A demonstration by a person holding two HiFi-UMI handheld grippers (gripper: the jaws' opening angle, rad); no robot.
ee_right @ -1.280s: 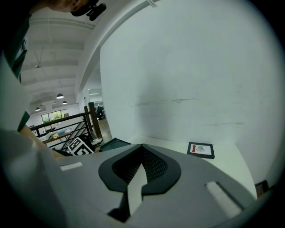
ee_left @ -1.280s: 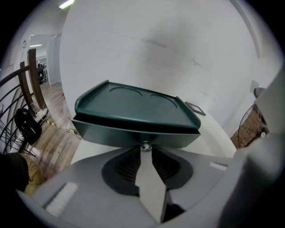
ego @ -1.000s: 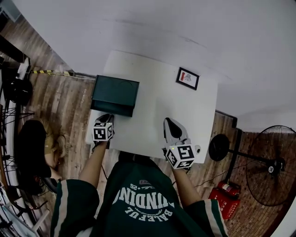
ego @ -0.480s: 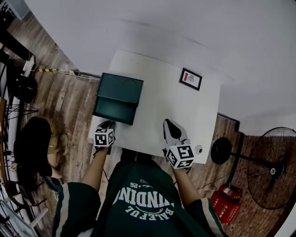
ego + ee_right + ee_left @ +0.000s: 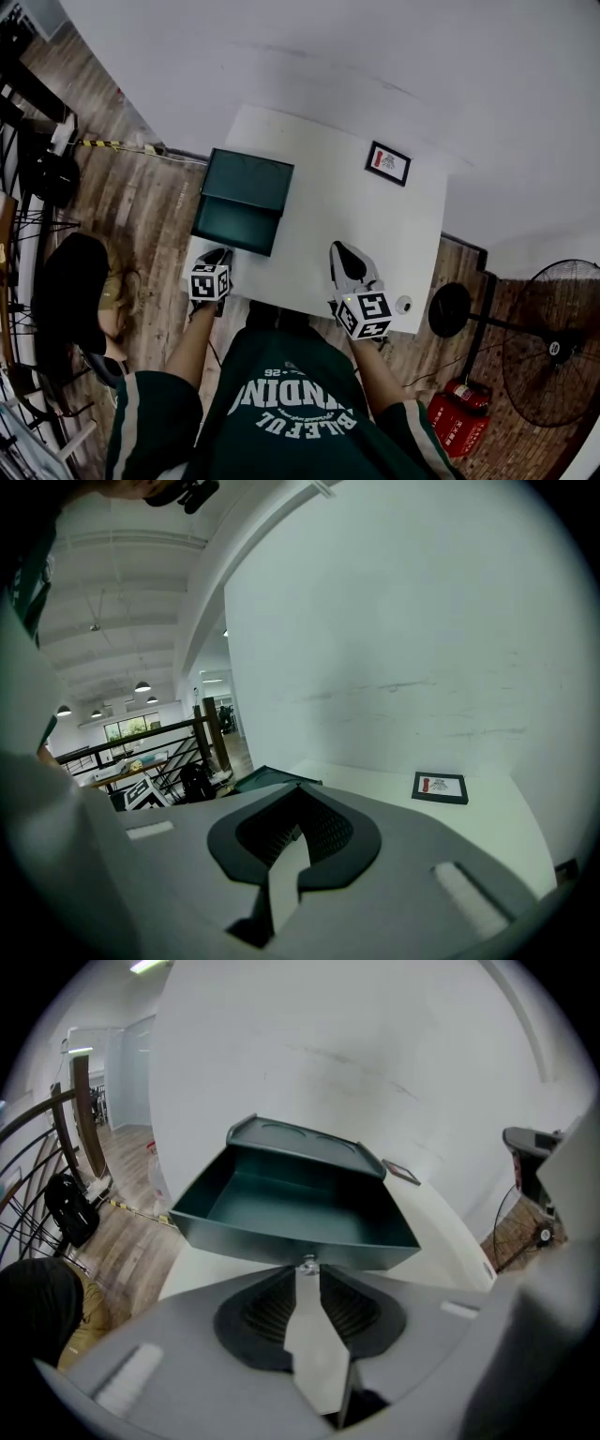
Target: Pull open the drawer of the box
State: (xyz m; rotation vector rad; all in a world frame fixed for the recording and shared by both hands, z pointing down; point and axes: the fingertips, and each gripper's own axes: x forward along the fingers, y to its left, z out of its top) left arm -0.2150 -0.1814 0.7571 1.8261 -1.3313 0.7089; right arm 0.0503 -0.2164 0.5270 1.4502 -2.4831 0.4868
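The box (image 5: 248, 178) is dark green, smooth and square-edged, and sits at the left end of the white table (image 5: 356, 225). Its shallow drawer (image 5: 291, 1208) stands out toward me, open and bare inside. My left claw (image 5: 221, 254) reaches level at the drawer front, its ribbed jaws pinched on the small shiny knob (image 5: 307, 1263). My right claw (image 5: 339, 249) hangs over the table's near edge, tips together, holding nothing.
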